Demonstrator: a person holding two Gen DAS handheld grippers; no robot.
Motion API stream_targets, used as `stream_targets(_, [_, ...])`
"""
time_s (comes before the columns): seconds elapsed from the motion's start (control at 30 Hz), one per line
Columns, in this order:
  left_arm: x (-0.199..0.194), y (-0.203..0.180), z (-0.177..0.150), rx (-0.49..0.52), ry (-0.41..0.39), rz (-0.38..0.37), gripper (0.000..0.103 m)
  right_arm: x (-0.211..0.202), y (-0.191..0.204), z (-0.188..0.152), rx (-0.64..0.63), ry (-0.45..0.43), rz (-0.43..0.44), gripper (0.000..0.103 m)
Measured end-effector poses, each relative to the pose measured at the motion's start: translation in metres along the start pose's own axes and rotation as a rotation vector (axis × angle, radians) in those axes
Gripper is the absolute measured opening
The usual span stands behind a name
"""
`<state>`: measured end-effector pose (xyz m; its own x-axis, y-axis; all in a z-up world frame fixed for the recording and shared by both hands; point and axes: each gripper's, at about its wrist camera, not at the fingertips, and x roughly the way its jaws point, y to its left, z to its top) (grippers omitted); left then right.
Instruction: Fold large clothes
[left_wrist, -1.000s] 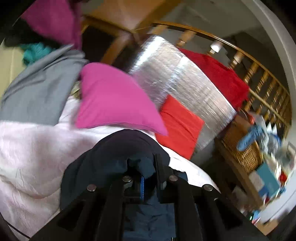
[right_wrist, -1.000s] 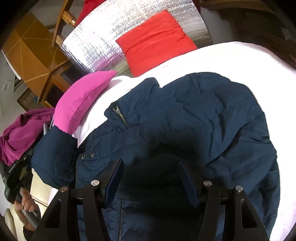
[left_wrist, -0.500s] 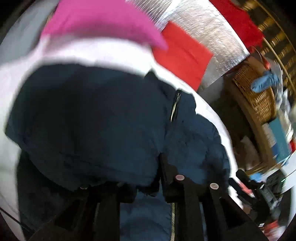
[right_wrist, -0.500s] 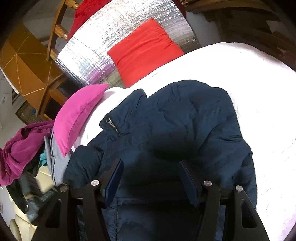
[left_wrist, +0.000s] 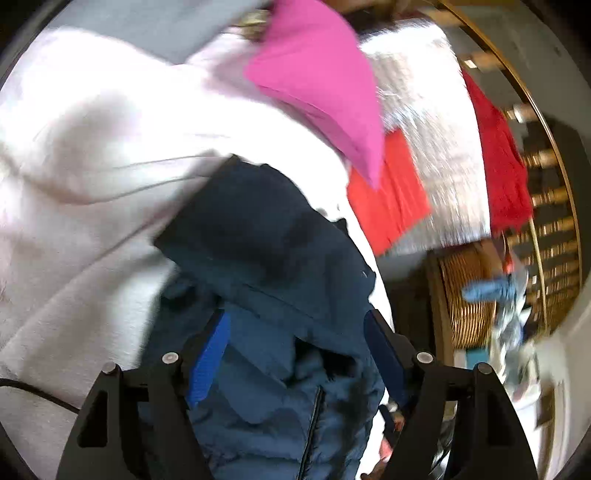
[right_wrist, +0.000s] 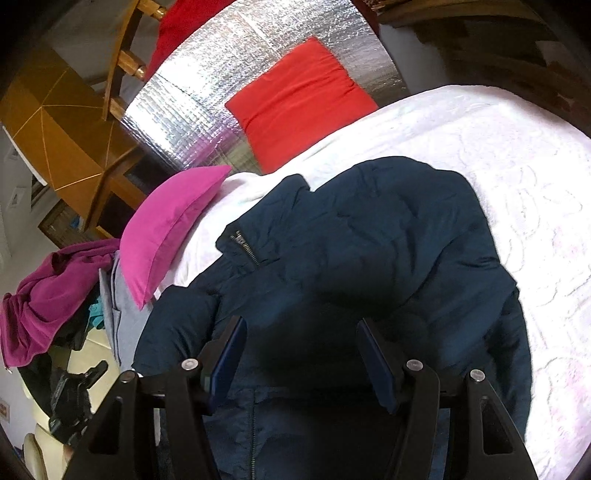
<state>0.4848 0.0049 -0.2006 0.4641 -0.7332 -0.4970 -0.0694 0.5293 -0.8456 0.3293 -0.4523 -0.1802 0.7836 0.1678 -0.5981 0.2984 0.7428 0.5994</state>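
Note:
A dark navy puffer jacket (right_wrist: 369, 251) lies on the white bedspread (right_wrist: 517, 177), its collar and zipper toward the pillows. My right gripper (right_wrist: 301, 354) is open just above the jacket's lower middle, holding nothing. In the left wrist view the jacket (left_wrist: 266, 236) has a sleeve laid over its body. My left gripper (left_wrist: 295, 354) is open above that part, jaws wide apart and empty.
A pink pillow (right_wrist: 166, 229) and a red pillow (right_wrist: 299, 103) lean near a silver foil panel (right_wrist: 229, 88) at the bed's head. A grey garment and a magenta garment (right_wrist: 48, 295) lie left. A wicker basket (left_wrist: 469, 288) stands beside the bed.
My left gripper was shut on the jacket's sleeve, carried it across over the jacket body, and has opened and let go. My right gripper stayed open, drawing back slightly.

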Motion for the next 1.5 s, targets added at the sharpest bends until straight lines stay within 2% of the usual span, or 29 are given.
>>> stream_targets(0.13, [0.005,0.007,0.001,-0.024,0.000,-0.001,0.075,0.006,0.007,-0.004,-0.022,0.012,-0.001,0.065])
stream_targets(0.33, [0.018,0.014,0.003,-0.054,0.000,0.050,0.075,0.013,0.006,-0.002,-0.025,0.017,-0.006,0.065])
stream_targets(0.5, [0.023,0.013,0.006,-0.036,-0.060,0.072,0.073,0.013,0.000,0.001,-0.025,0.012,-0.013,0.065])
stream_targets(0.53, [0.026,0.012,0.008,-0.032,-0.076,0.082,0.065,0.013,-0.002,0.003,-0.022,0.011,-0.015,0.065])
stream_targets(0.57, [0.029,0.011,0.010,-0.026,-0.090,0.094,0.053,0.013,-0.004,0.004,-0.017,0.012,-0.016,0.065])
stream_targets(0.7, [0.034,0.014,0.016,-0.013,-0.115,0.126,0.030,0.012,-0.011,0.008,-0.013,0.007,-0.028,0.065])
stream_targets(0.73, [0.034,0.012,0.016,-0.004,-0.125,0.130,0.019,0.012,-0.012,0.009,-0.013,0.006,-0.030,0.065])
stream_targets(0.8, [0.033,0.004,0.017,0.023,-0.157,0.119,0.014,0.010,-0.016,0.011,-0.010,0.001,-0.035,0.065])
stream_targets(0.93, [0.020,-0.029,0.008,0.164,-0.215,0.109,0.009,0.005,-0.024,0.016,0.004,-0.013,-0.044,0.065])
stream_targets(1.1, [0.017,-0.101,-0.035,0.472,-0.240,0.083,0.009,-0.001,-0.033,0.021,0.028,-0.026,-0.047,0.065])
stream_targets(1.2, [0.037,-0.134,-0.066,0.613,-0.195,0.068,0.009,-0.005,-0.037,0.023,0.037,-0.035,-0.048,0.065])
stream_targets(1.3, [0.073,-0.151,-0.100,0.719,-0.086,0.076,0.009,-0.012,-0.044,0.025,0.057,-0.049,-0.049,0.065])
stream_targets(1.4, [0.115,-0.151,-0.132,0.796,0.044,0.133,0.011,-0.018,-0.052,0.028,0.085,-0.059,-0.045,0.065])
stream_targets(1.43, [0.129,-0.148,-0.139,0.806,0.082,0.172,0.020,-0.020,-0.054,0.029,0.094,-0.063,-0.044,0.065])
stream_targets(1.47, [0.136,-0.146,-0.141,0.805,0.112,0.194,0.032,-0.022,-0.057,0.030,0.104,-0.065,-0.042,0.065])
stream_targets(1.5, [0.140,-0.141,-0.141,0.790,0.152,0.209,0.038,-0.024,-0.060,0.031,0.114,-0.066,-0.040,0.065])
